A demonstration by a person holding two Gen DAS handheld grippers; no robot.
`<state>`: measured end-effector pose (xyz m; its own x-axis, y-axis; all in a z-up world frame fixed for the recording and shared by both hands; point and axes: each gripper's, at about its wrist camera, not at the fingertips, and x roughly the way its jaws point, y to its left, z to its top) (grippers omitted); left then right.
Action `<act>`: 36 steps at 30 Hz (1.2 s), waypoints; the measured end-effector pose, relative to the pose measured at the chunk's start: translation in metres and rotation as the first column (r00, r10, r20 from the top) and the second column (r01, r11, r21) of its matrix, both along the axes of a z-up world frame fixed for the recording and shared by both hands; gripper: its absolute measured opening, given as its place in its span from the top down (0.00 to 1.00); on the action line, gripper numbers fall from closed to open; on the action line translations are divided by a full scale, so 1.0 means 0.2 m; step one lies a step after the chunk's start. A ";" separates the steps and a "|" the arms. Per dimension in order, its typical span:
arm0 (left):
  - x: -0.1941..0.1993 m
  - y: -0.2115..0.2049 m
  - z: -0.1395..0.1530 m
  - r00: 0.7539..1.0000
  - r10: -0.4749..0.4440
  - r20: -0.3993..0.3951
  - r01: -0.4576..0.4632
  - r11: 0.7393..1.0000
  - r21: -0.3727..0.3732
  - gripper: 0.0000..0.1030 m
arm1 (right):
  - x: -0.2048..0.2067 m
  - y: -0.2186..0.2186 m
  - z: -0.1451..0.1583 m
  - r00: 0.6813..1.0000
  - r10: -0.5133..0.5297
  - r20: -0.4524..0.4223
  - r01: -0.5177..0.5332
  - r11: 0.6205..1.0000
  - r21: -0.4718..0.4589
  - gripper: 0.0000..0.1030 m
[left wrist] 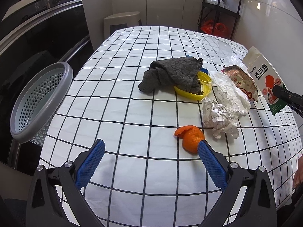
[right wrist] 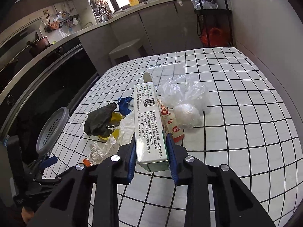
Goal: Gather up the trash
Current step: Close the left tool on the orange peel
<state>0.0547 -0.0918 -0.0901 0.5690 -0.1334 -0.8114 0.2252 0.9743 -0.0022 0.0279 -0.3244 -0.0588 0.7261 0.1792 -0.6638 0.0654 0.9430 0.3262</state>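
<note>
Both jaws of right gripper (right wrist: 152, 158) pinching carton (right wrist: 148, 124) by its long sides: light, stiff, crushable. Left gripper (left wrist: 151, 162) spread, empty; orange peel (left wrist: 190, 138) at right jaw tip, limp. Beyond, crumpled paper (left wrist: 219, 118), springy.

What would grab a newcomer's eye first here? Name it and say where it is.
Most striking is the long white carton, clamped between the blue pads of the right gripper and raised over the checked tablecloth. Next comes the bright orange peel just beyond the open left gripper, then the grey perforated bin at the table's left edge.
</note>
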 end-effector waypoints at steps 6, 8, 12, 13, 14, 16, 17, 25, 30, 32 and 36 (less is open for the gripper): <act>0.02 -0.07 -0.05 1.000 -0.004 -0.012 0.004 1.000 0.021 0.06 | -0.02 -0.01 0.02 1.000 0.007 0.013 -0.007 1.000 0.011 0.72; 0.02 -0.10 -0.06 1.000 -0.013 -0.014 0.013 1.000 0.018 0.06 | -0.02 -0.01 0.03 1.000 0.010 0.014 -0.010 1.000 0.014 0.72; 0.03 -0.16 -0.06 1.000 -0.031 -0.002 0.031 0.999 0.018 0.07 | -0.03 -0.01 0.04 1.000 0.012 0.021 -0.012 1.000 0.012 0.72; 0.03 -0.16 -0.06 0.999 -0.032 -0.002 0.032 0.999 0.015 0.08 | -0.03 -0.01 0.04 1.000 0.012 0.021 -0.012 1.000 0.011 0.72; 0.03 -0.16 -0.06 0.999 -0.034 -0.002 0.034 0.999 0.010 0.11 | -0.03 -0.01 0.04 1.000 0.012 0.020 -0.012 1.000 0.010 0.72; 0.02 -0.17 -0.06 0.999 -0.043 0.002 0.043 0.999 -0.006 0.18 | -0.03 0.00 0.03 1.000 0.013 0.018 -0.014 1.000 0.010 0.72; 0.02 -0.17 -0.06 0.999 -0.048 0.005 0.048 0.999 -0.007 0.22 | -0.03 0.00 0.03 1.000 0.014 0.017 -0.014 1.000 0.010 0.72; -0.01 -0.18 -0.03 0.996 -0.092 0.002 0.092 0.994 -0.054 0.71 | -0.03 0.00 0.03 1.000 0.013 0.012 -0.013 1.000 0.009 0.72; -0.02 -0.18 -0.02 0.995 -0.103 0.012 0.103 0.993 -0.051 0.88 | -0.02 0.02 0.02 1.000 0.017 0.011 -0.017 1.000 0.006 0.72; -0.02 -0.16 0.00 0.995 -0.101 0.013 0.102 0.993 -0.059 0.94 | -0.03 0.02 0.02 1.000 0.017 0.011 -0.017 1.000 0.007 0.72; -0.03 -0.13 0.04 0.995 -0.094 0.024 0.095 0.993 -0.075 0.95 | -0.03 0.03 0.03 1.000 0.021 0.014 -0.021 1.000 0.004 0.72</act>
